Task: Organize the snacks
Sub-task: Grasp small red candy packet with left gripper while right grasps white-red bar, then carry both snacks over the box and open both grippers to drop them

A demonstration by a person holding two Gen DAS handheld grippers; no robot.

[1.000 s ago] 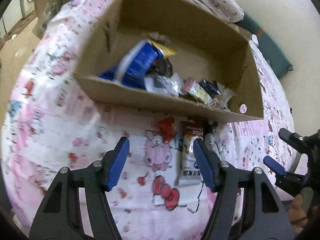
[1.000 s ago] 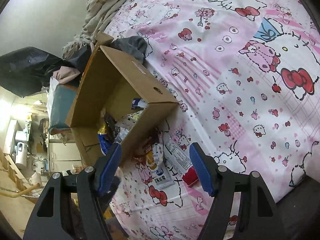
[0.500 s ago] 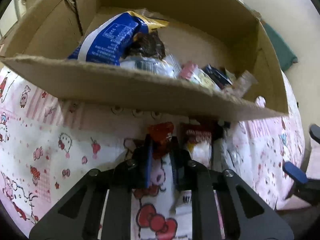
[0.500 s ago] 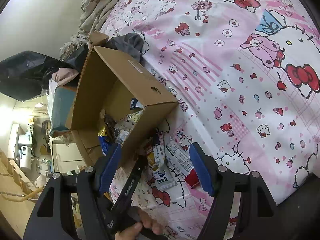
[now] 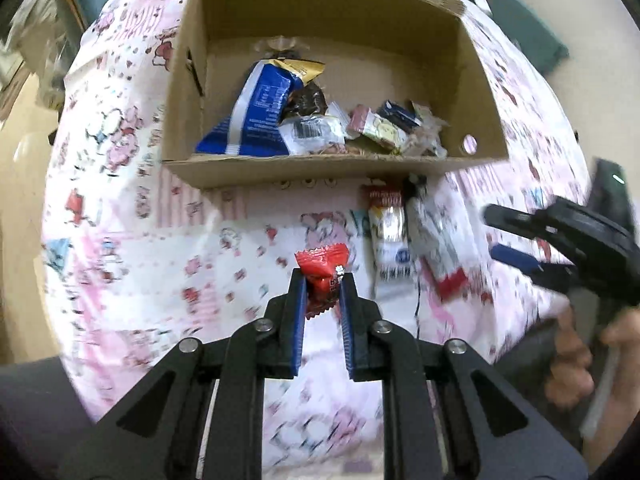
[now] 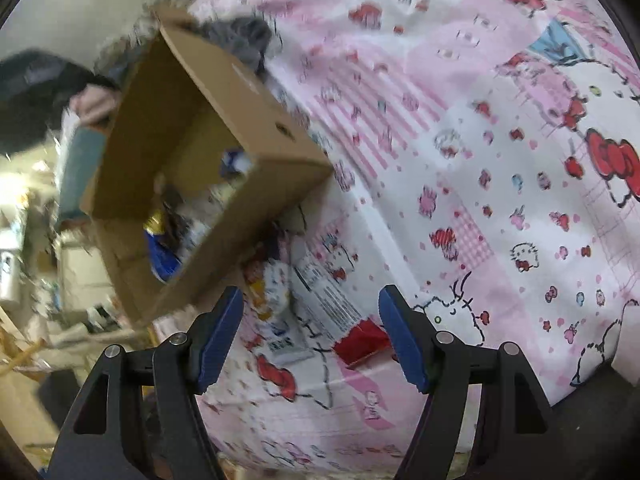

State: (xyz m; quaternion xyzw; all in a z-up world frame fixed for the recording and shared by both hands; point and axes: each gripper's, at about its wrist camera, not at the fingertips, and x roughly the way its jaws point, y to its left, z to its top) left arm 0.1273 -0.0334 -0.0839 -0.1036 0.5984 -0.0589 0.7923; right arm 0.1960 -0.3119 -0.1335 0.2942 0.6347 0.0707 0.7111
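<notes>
Snacks are what I am sorting here, and one of them, a small red packet, is clamped between the blue pads of my left gripper. The packet sticks out past the fingertips and hangs clear above the bed sheet, a white and pink sheet with cartoon cats and red bows.

Just beyond it on the sheet lie two more snacks side by side: a white pouch with a red top and, touching its right edge, a long white wrapper with a red end. Their far ends reach the near wall of the cardboard box.

The box sits open on the bed. Inside I see a big blue and white bag at the left, a dark wrapped piece beside it, a clear wrapper with a barcode and a heap of small packets toward the right corner.

My right gripper has its jaws standing apart with nothing between them. It hovers over the long wrapper and the pouch, near the box corner. In the left view the same gripper comes in from the right edge, with my hand on its handle. Both views are smeared by motion, so the print on the packets is unreadable.
</notes>
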